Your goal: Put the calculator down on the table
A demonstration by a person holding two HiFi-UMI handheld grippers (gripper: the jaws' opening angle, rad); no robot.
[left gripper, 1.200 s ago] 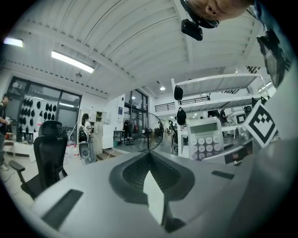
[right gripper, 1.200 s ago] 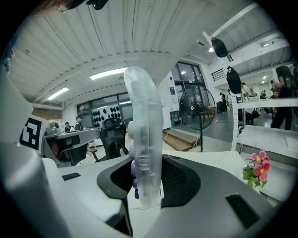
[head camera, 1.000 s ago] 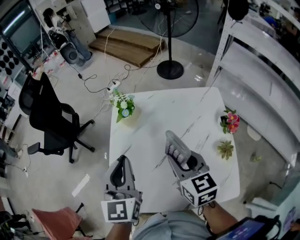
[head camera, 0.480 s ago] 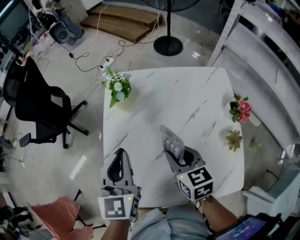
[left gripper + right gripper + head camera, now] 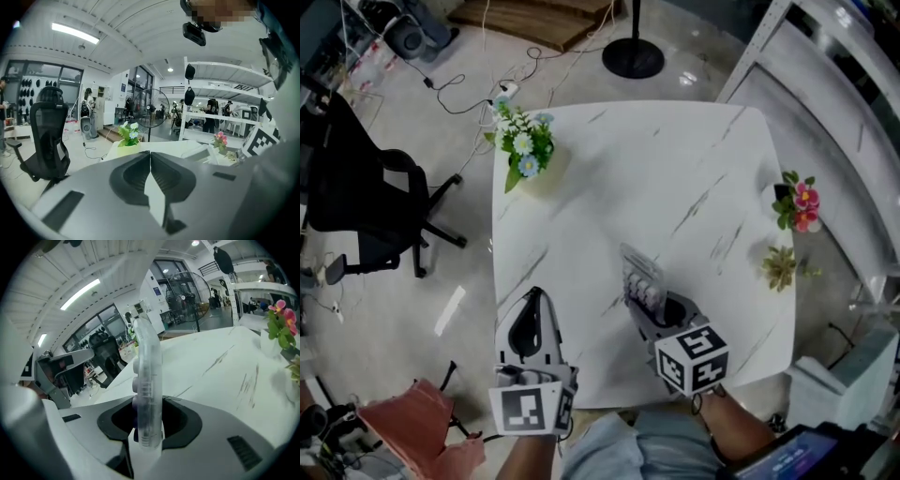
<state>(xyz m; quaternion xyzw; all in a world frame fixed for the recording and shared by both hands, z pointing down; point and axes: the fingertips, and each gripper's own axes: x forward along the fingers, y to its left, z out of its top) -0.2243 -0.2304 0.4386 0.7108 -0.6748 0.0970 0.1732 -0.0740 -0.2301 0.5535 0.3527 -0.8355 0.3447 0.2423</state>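
A pale, translucent calculator (image 5: 640, 280) with rows of round keys sticks forward out of my right gripper (image 5: 654, 310), whose jaws are shut on its near end. In the right gripper view the calculator (image 5: 146, 376) stands edge-on between the jaws, above the white marble table (image 5: 220, 371). The head view puts it over the near middle of the table (image 5: 656, 178). My left gripper (image 5: 532, 323) hovers at the table's near left edge, shut and empty; its jaws (image 5: 150, 161) meet tip to tip in the left gripper view.
A vase of white and blue flowers (image 5: 522, 148) stands at the table's far left corner. A pink flower pot (image 5: 800, 203) and a small green plant (image 5: 782, 266) sit along the right edge. A black office chair (image 5: 356, 206) stands on the floor to the left, a fan base (image 5: 633, 58) beyond.
Both grippers have sunk toward the table, the right one still holding the calculator. The head view has tilted so the table sits higher and more fully in frame.
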